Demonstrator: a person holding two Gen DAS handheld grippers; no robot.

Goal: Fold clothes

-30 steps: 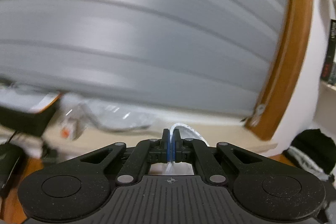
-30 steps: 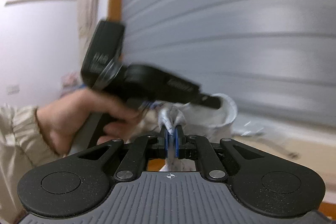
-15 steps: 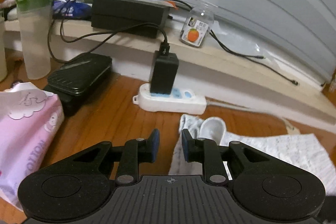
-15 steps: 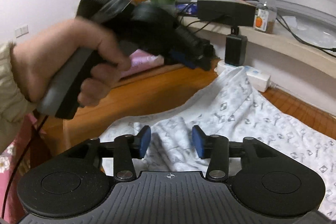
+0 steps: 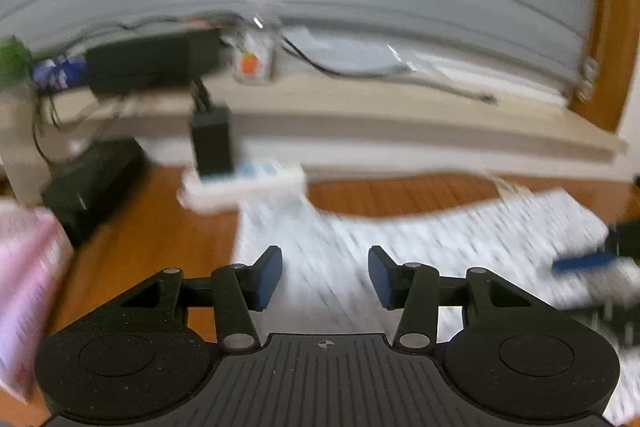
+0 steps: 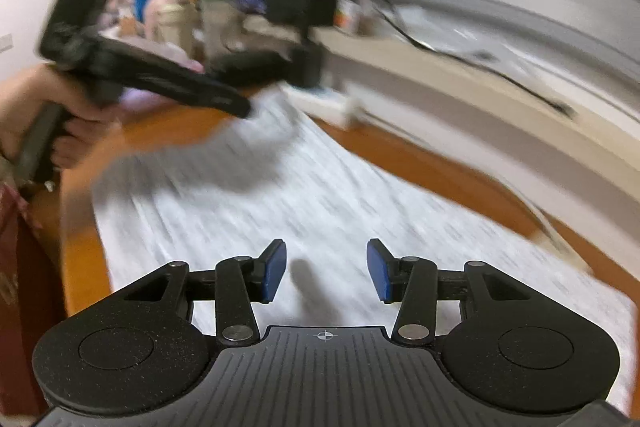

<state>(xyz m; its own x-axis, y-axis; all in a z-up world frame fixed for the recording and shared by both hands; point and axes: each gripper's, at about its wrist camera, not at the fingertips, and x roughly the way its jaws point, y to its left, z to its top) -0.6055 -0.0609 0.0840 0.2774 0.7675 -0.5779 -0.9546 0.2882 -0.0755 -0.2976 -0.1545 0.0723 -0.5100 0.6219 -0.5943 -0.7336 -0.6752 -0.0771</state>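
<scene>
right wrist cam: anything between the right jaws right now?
Nothing gripped. The right gripper stands open over the white patterned garment, which lies flat on the wooden surface. Only its cloth shows in the gap.

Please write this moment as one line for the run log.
step: garment released | left gripper: opening, nothing between pads | right gripper: open, empty | patterned white garment: spread on wooden table

blur: white patterned cloth, print unreadable | blur: orange-labelled clear jar upper centre | cut off: pink package left edge
</scene>
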